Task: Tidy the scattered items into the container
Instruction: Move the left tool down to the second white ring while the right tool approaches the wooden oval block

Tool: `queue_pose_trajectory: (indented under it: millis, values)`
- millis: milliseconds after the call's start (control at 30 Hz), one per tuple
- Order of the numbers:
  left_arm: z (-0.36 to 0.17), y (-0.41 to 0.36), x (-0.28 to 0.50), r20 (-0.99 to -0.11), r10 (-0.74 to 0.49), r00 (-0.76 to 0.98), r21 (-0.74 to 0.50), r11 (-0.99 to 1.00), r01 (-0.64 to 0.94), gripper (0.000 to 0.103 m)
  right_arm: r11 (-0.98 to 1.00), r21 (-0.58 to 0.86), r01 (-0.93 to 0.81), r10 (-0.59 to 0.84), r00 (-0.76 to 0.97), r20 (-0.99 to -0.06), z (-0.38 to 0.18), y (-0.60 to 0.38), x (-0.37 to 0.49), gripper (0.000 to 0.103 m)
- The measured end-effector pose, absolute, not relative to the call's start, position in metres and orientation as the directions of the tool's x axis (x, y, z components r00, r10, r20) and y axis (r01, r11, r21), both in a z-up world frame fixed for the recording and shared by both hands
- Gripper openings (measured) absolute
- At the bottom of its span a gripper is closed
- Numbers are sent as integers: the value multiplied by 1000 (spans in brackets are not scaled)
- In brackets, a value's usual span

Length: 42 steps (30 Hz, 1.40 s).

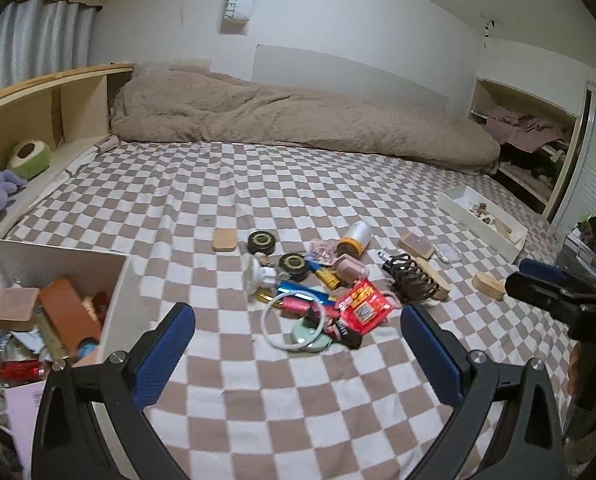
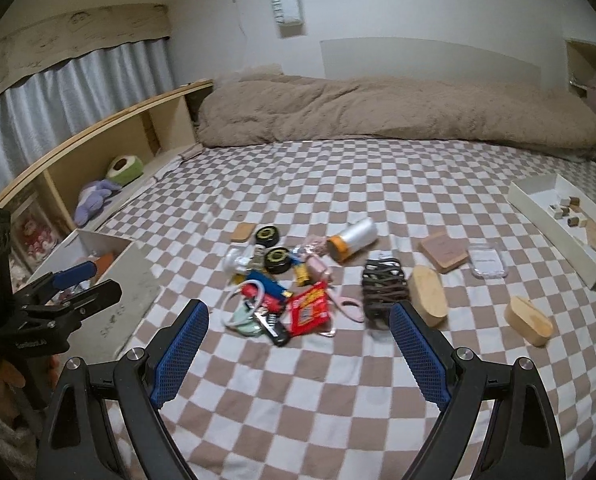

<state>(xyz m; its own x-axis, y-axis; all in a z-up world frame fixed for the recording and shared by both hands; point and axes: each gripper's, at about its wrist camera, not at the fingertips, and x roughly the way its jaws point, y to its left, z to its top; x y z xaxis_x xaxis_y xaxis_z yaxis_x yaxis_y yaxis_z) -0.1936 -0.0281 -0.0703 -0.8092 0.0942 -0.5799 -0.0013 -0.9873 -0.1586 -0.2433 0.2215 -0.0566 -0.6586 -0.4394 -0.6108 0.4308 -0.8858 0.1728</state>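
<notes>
A heap of small items lies mid-bed: a red packet (image 1: 362,307) (image 2: 309,308), a white ring (image 1: 294,320), two black round tins (image 1: 294,266) (image 2: 277,259), a white and orange bottle (image 1: 356,240) (image 2: 352,238), a dark hair claw (image 1: 412,280) (image 2: 382,284) and wooden blocks (image 2: 428,294). A white box (image 1: 116,280) (image 2: 130,284) at the left holds several items. My left gripper (image 1: 298,312) is open and empty, just short of the heap. My right gripper (image 2: 300,310) is open and empty, also facing the heap.
The bed has a checkered sheet (image 1: 298,400) and a beige duvet (image 1: 278,116) at the back. A white tray (image 1: 478,220) (image 2: 554,216) with small wooden pieces lies at the right. A wooden shelf (image 1: 38,120) with plush toys runs along the left.
</notes>
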Motion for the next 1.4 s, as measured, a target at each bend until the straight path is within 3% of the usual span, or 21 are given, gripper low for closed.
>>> queue_pose_trajectory:
  millis: [600, 667, 700, 1400]
  values:
    - [-137, -19, -265, -675, 92, -732, -208, -976, 70, 103, -930, 200, 309, -365, -713, -598, -106, 265, -278, 93]
    - [-147, -20, -270, -692, 90, -716, -207, -975, 77, 103, -933, 194, 304, -358, -713, -603, -113, 264, -280, 103]
    - [-152, -20, -272, -701, 89, -708, -204, -976, 79, 103, -934, 191, 303, -355, -713, -605, -116, 263, -280, 103]
    - [-209, -34, -315, -807, 118, -578, -243, -960, 143, 103, -959, 129, 254, -260, -595, -761, -178, 270, -299, 103]
